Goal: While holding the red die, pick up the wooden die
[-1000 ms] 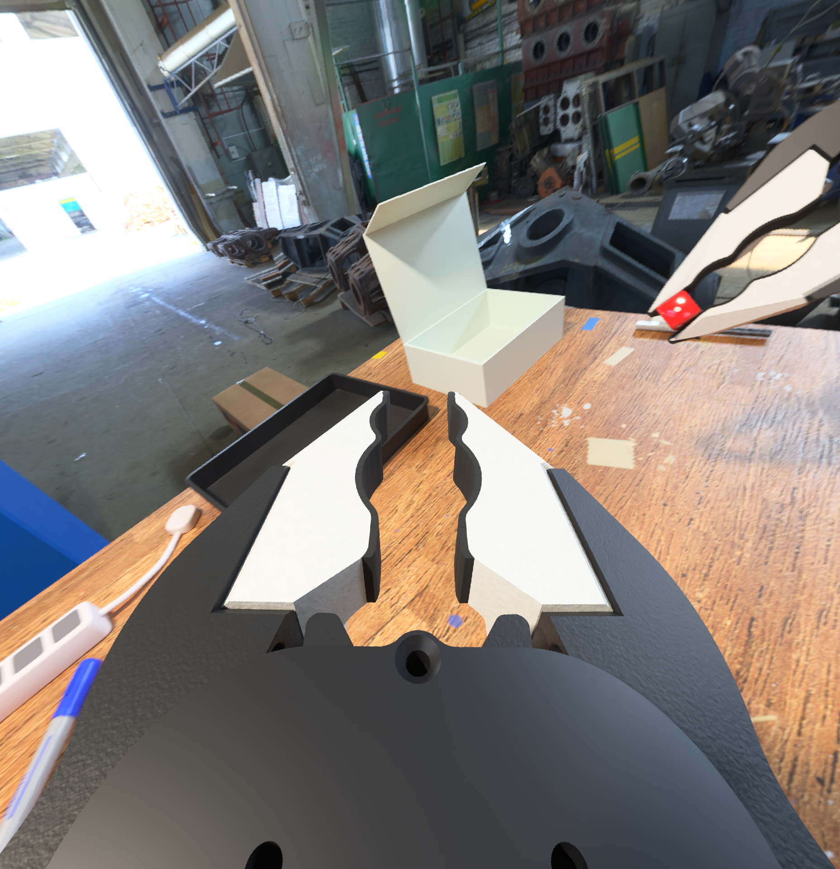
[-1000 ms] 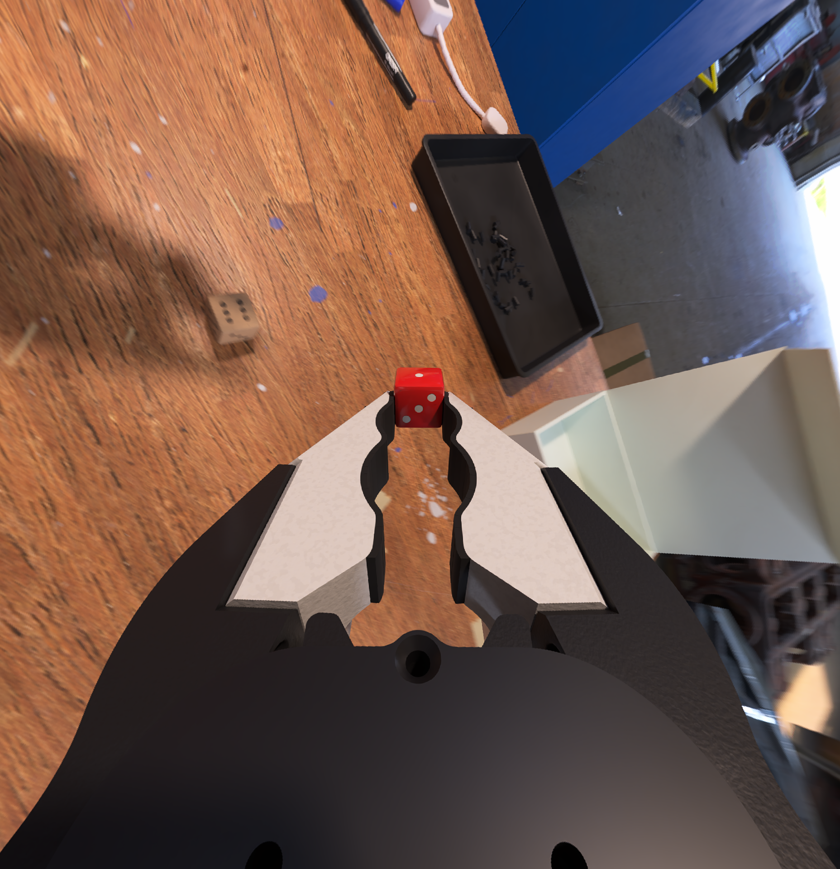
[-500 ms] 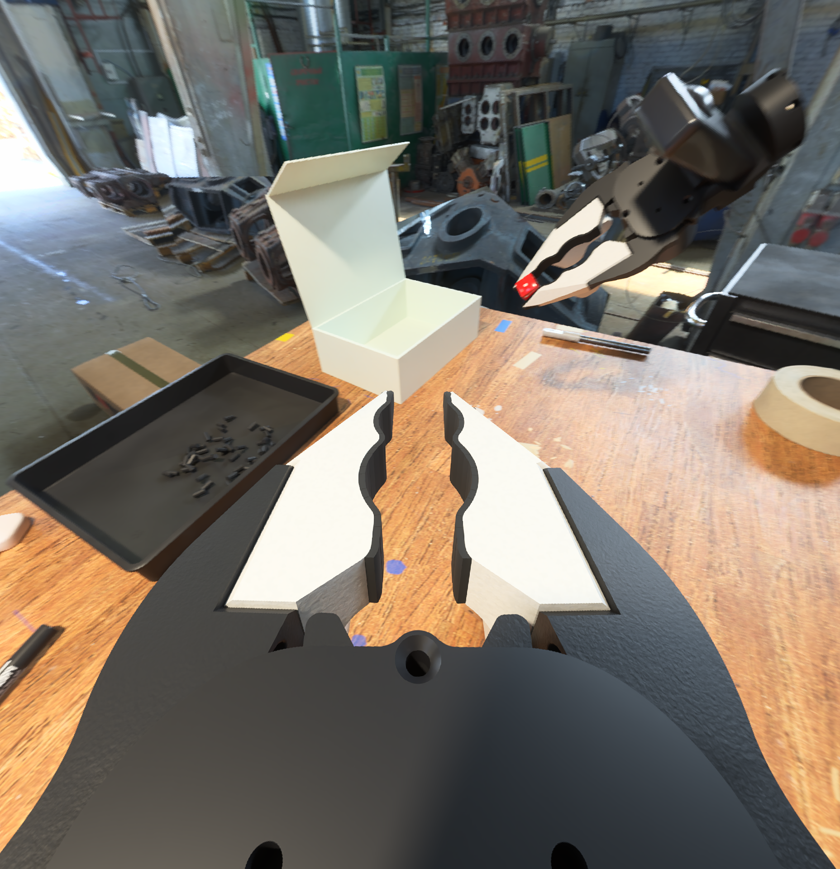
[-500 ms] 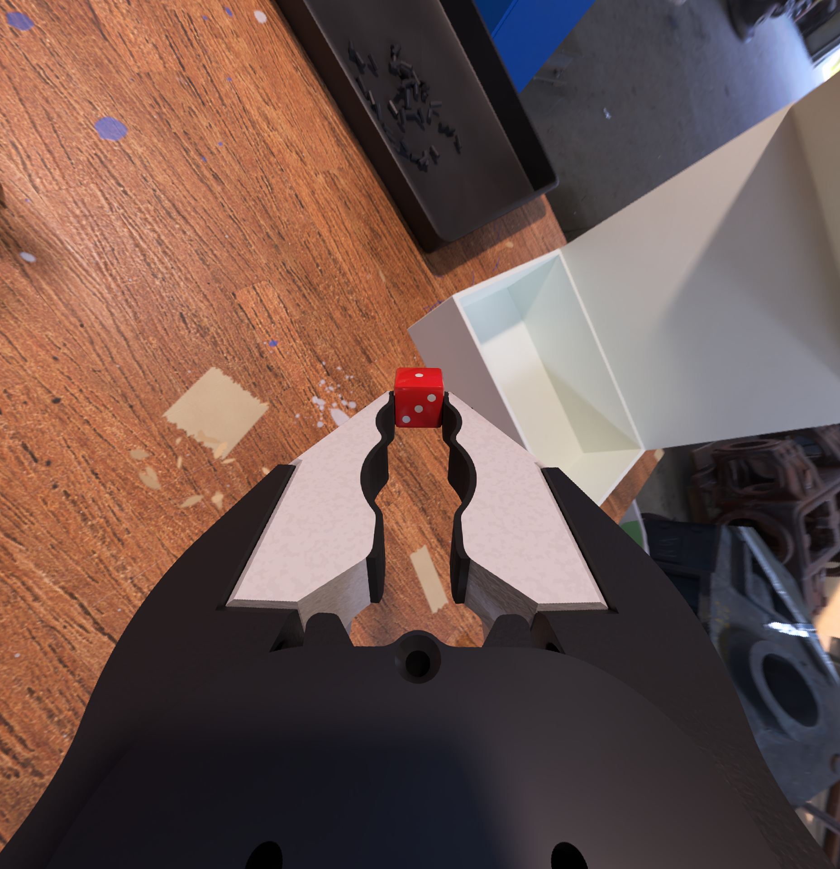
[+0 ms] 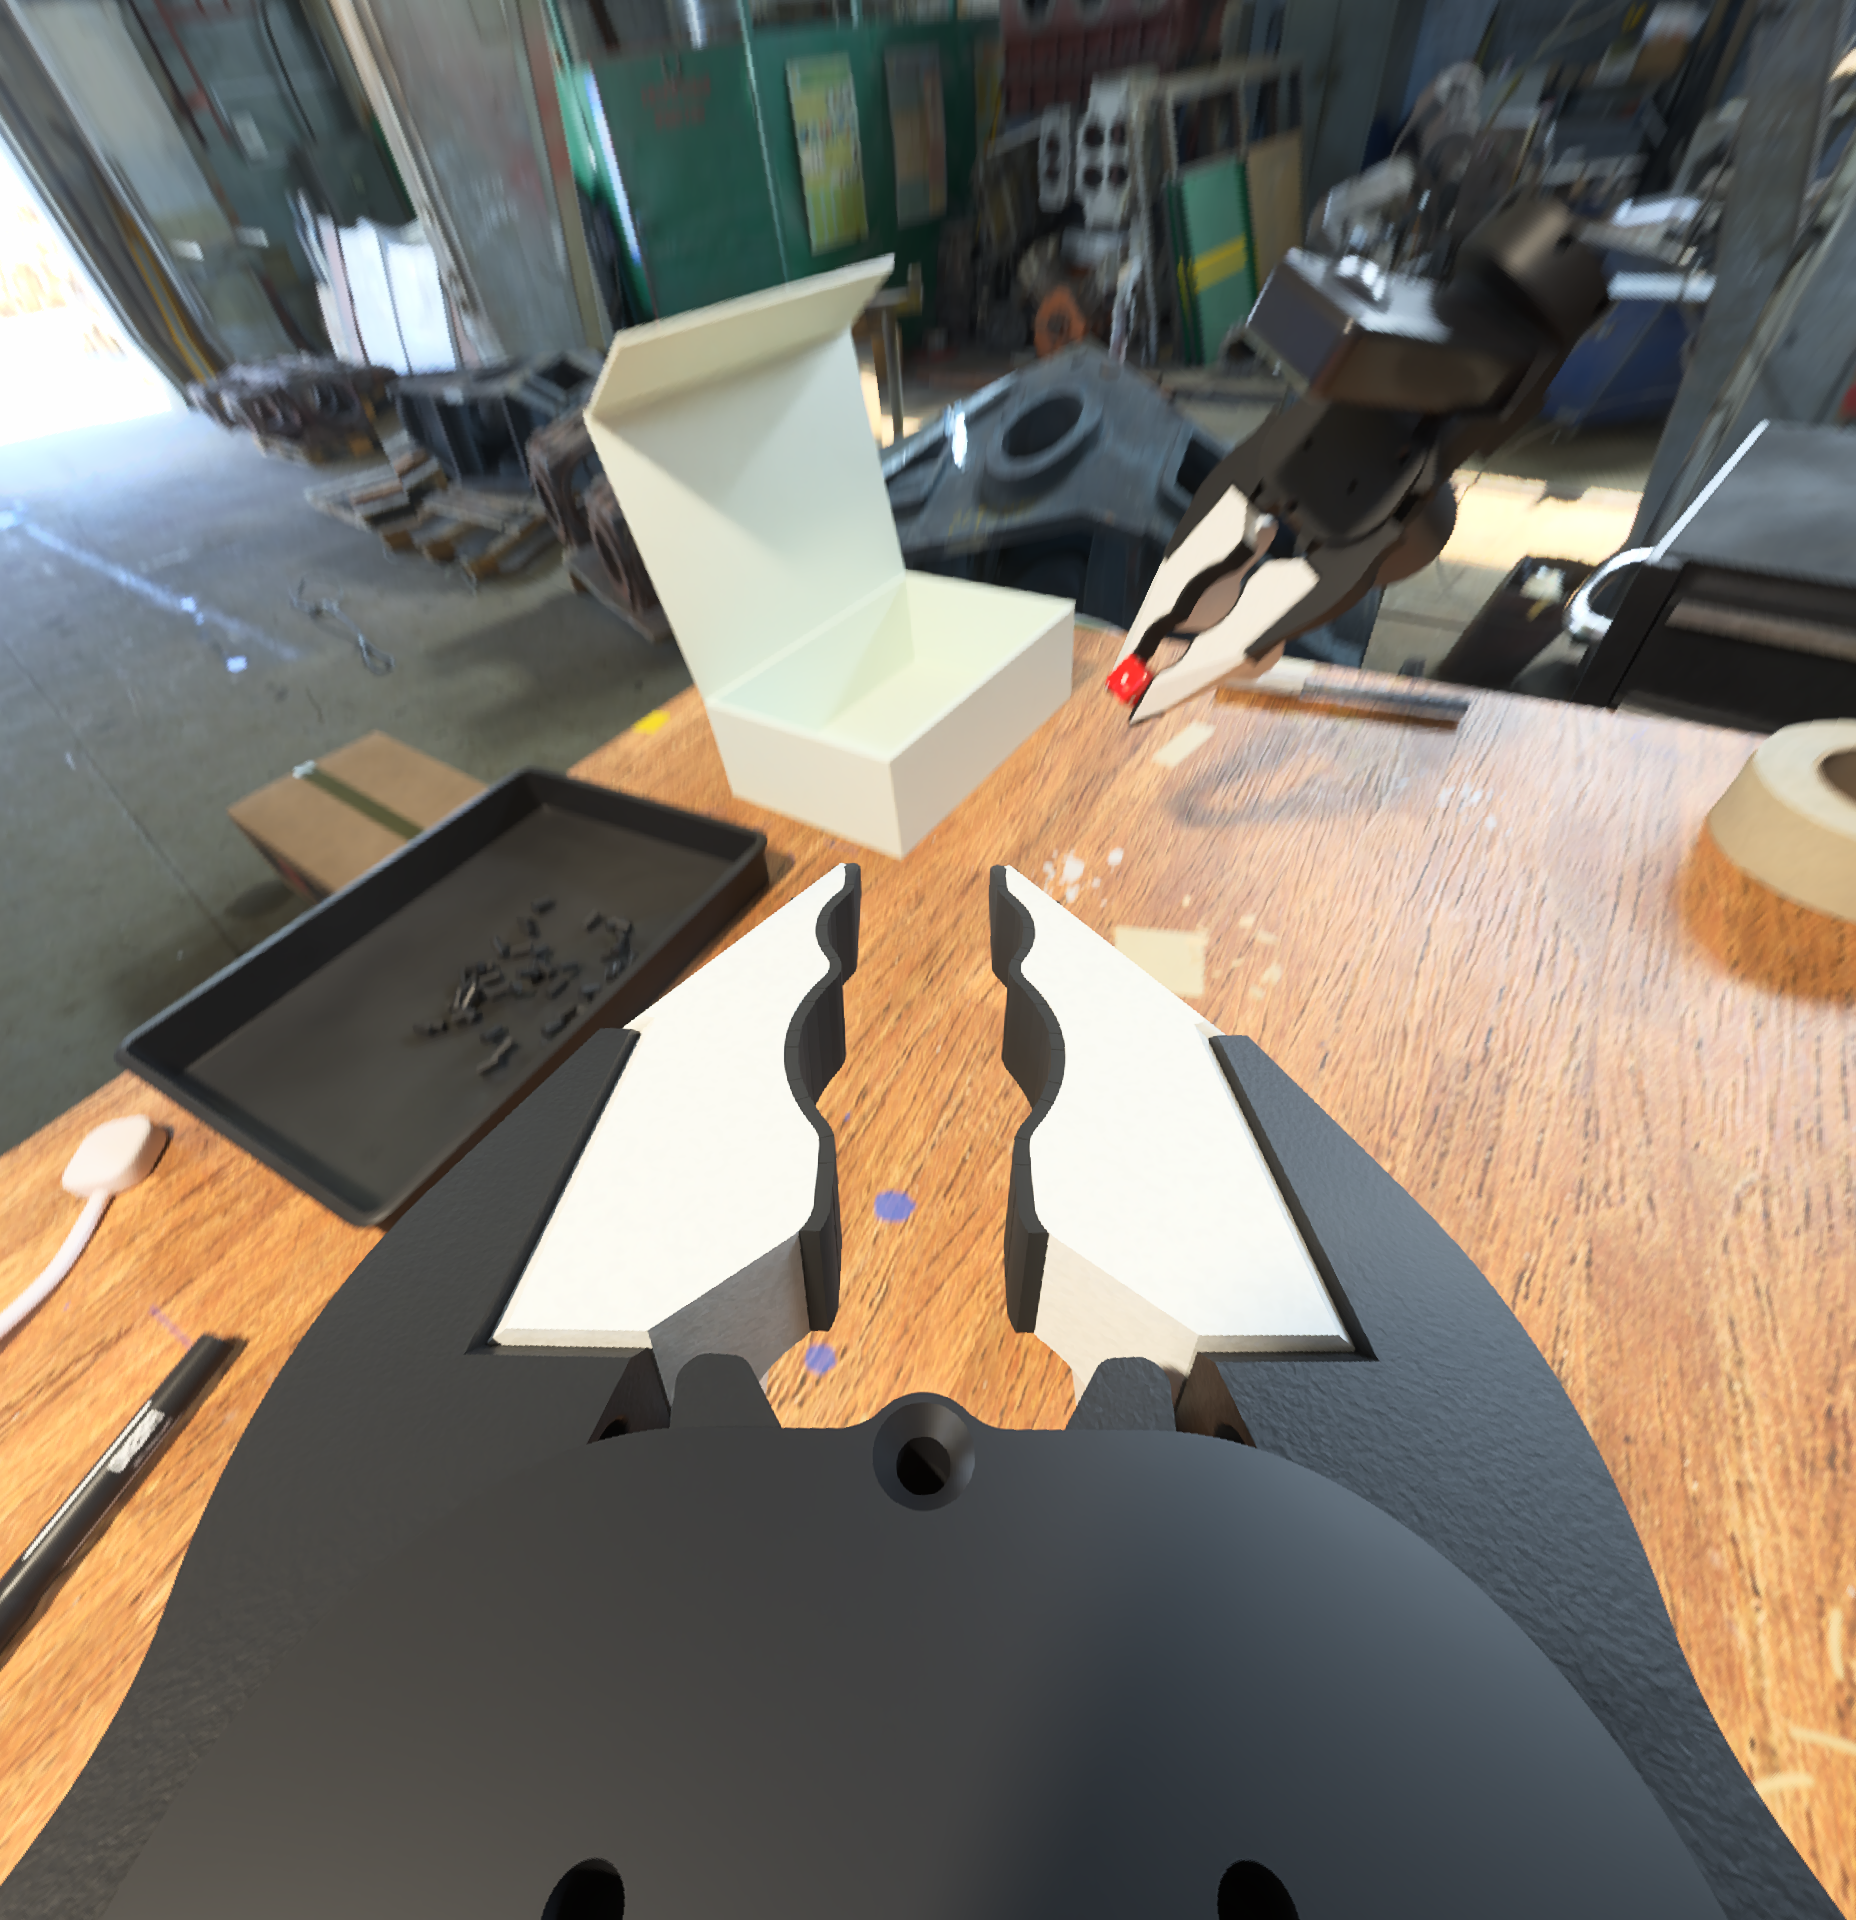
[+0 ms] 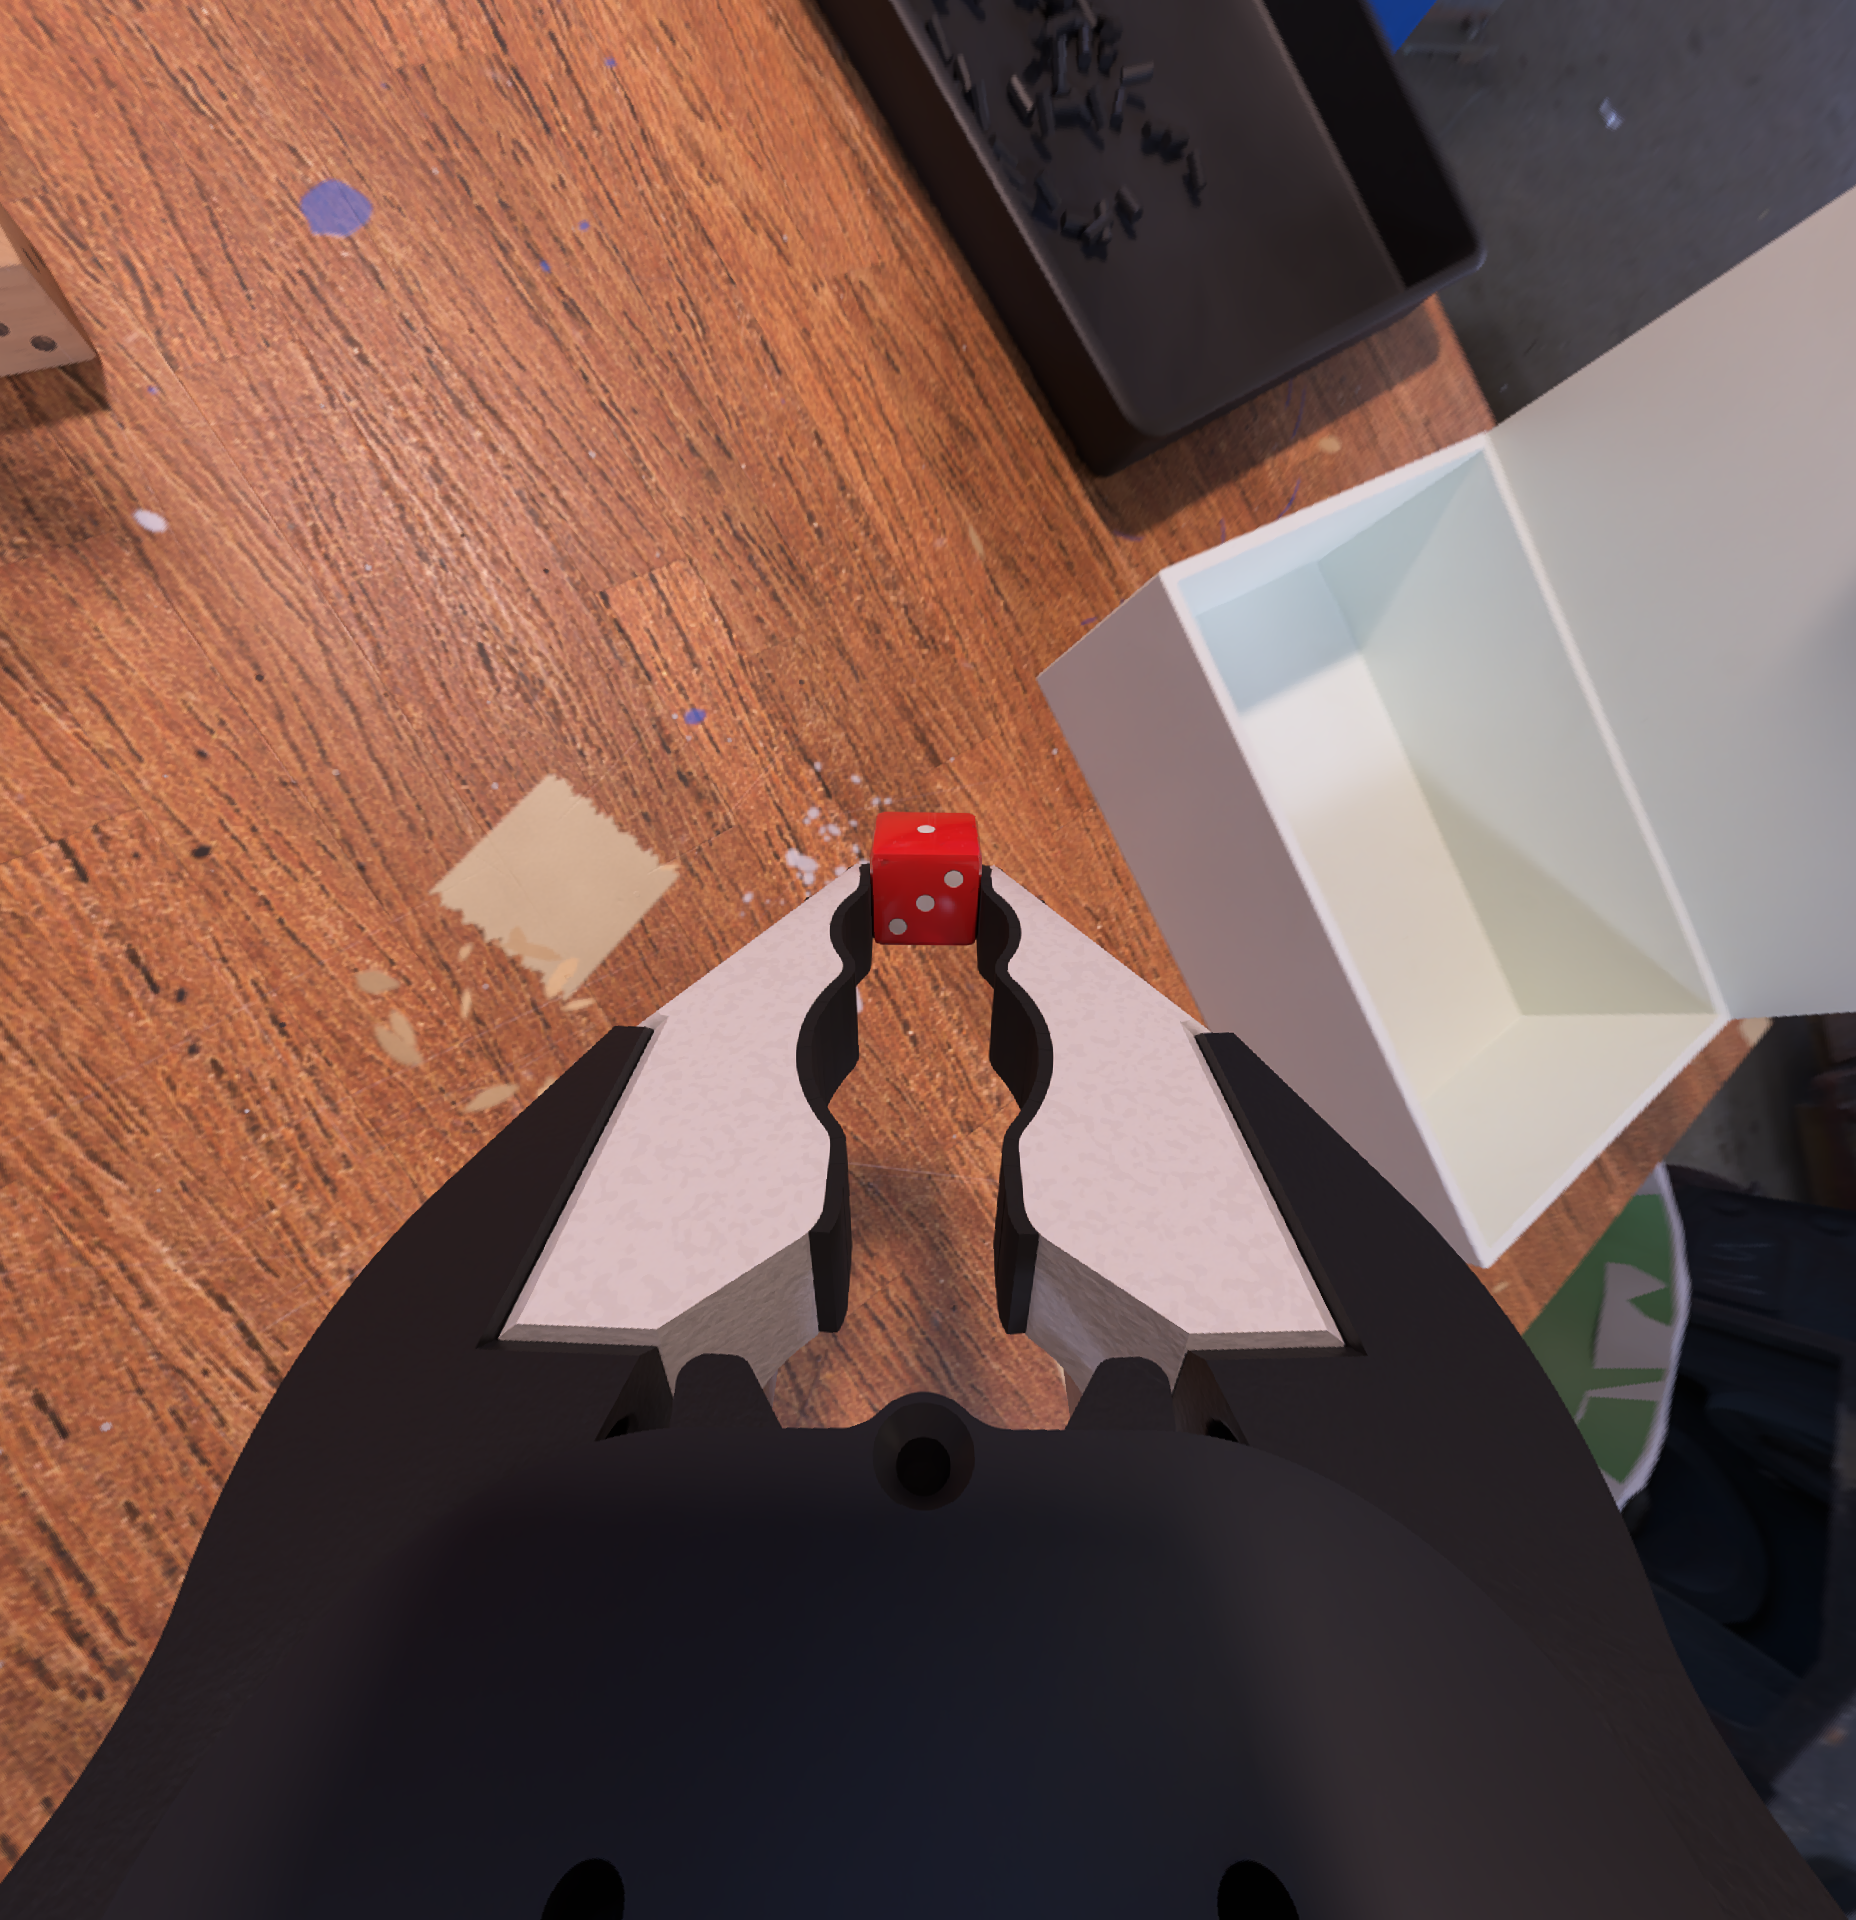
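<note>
My right gripper (image 6: 924,883) is shut on the red die (image 6: 924,878), held at its fingertips above the wooden table beside the open white box (image 6: 1423,831). The same gripper (image 5: 1147,691) and red die (image 5: 1124,681) show far off in the left wrist view, just right of the box (image 5: 903,727). The wooden die (image 6: 10,301) lies on the table at the left edge of the right wrist view, partly cut off. My left gripper (image 5: 924,883) is open and empty, low over the table. The wooden die does not show in the left wrist view.
A black tray (image 5: 280,1039) with several small dark parts sits at the table's left edge, also in the right wrist view (image 6: 1319,208). A tape roll (image 5: 1797,821) lies at the right. A black marker (image 5: 72,1527) and a white cable plug (image 5: 113,1153) lie at the near left.
My right gripper has come down with the red die, closer to the table beside the box. The wooden die has come further into its view. My left gripper has shifted slightly and stays open.
</note>
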